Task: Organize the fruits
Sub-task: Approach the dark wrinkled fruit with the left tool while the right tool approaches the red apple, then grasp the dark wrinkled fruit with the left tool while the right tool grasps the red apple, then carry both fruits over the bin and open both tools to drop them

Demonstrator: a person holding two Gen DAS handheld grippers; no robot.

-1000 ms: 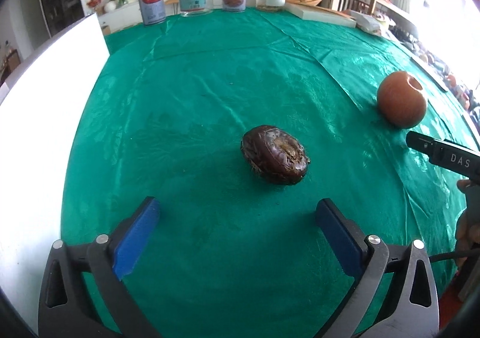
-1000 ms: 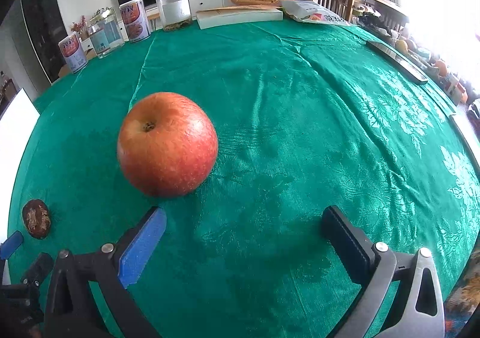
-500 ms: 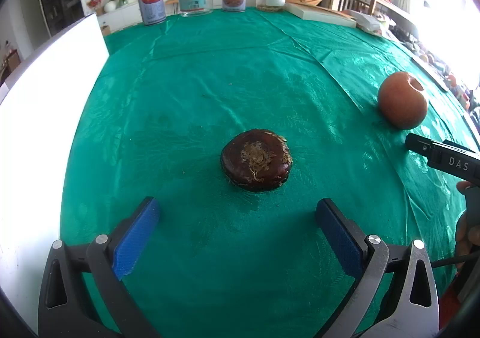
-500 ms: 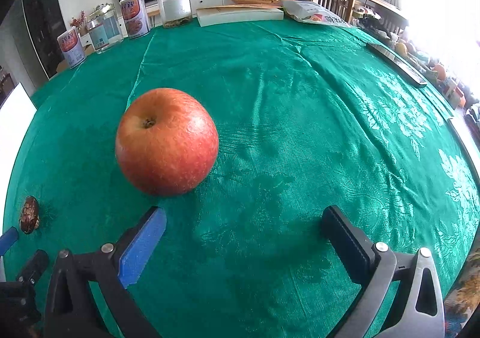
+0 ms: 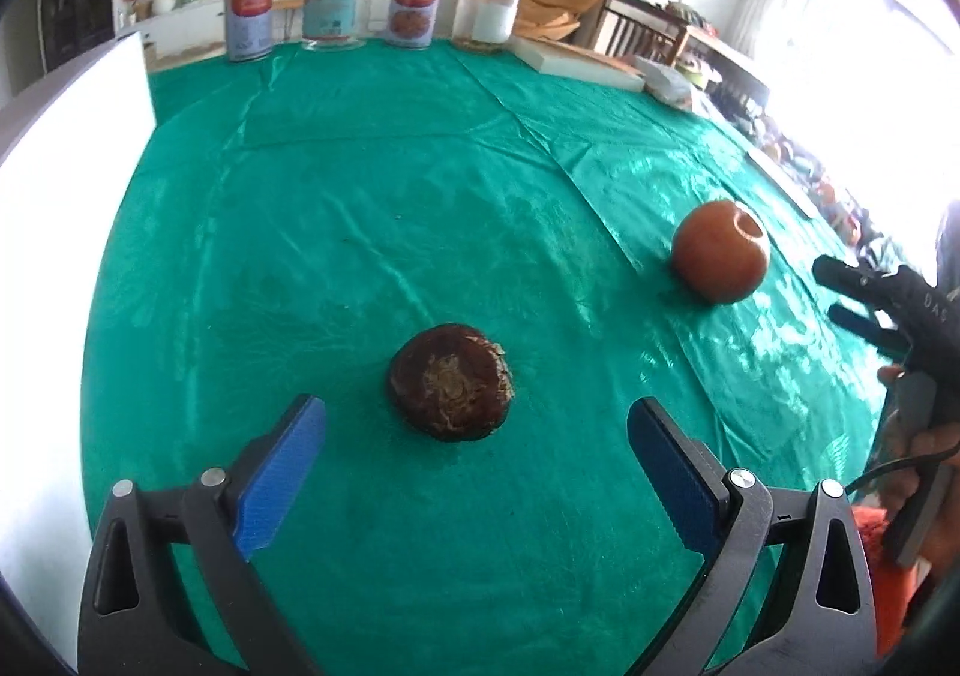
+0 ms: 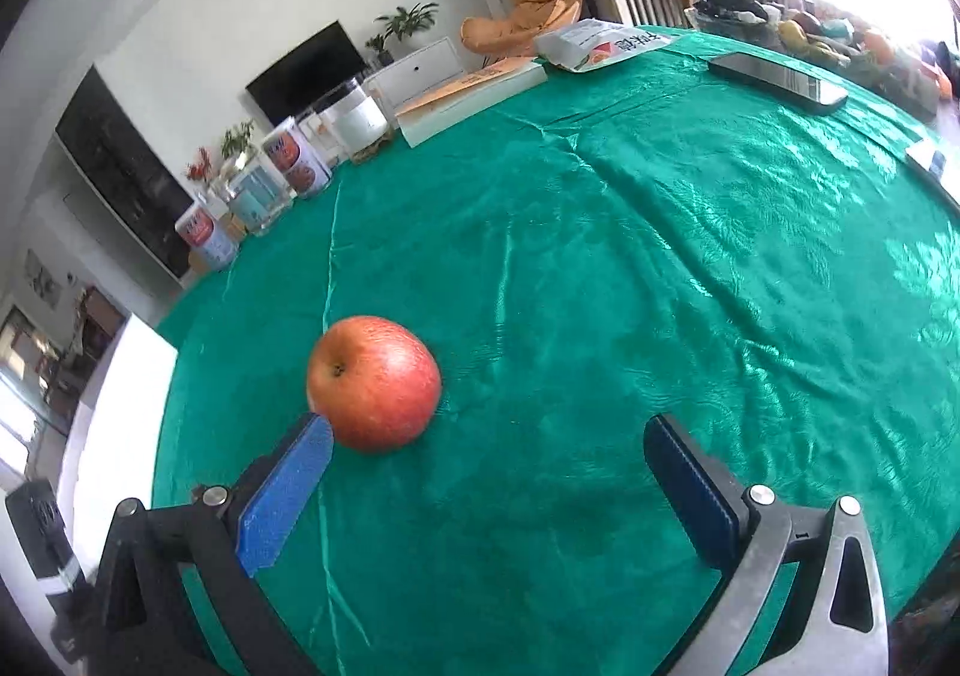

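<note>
Our left tool (image 5: 477,427) gapes wide and empty; the dark brown fruit (image 5: 450,390) lies on the desk (image 5: 360,208) just ahead, centred between its 2 pads. Our right tool (image 6: 489,445), equally wide and empty, has the apple (image 6: 375,382) ahead-left, by its left pad.

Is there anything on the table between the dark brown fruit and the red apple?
Only bare green tablecloth lies between the dark brown fruit and the red apple, seen in the left wrist view.
</note>
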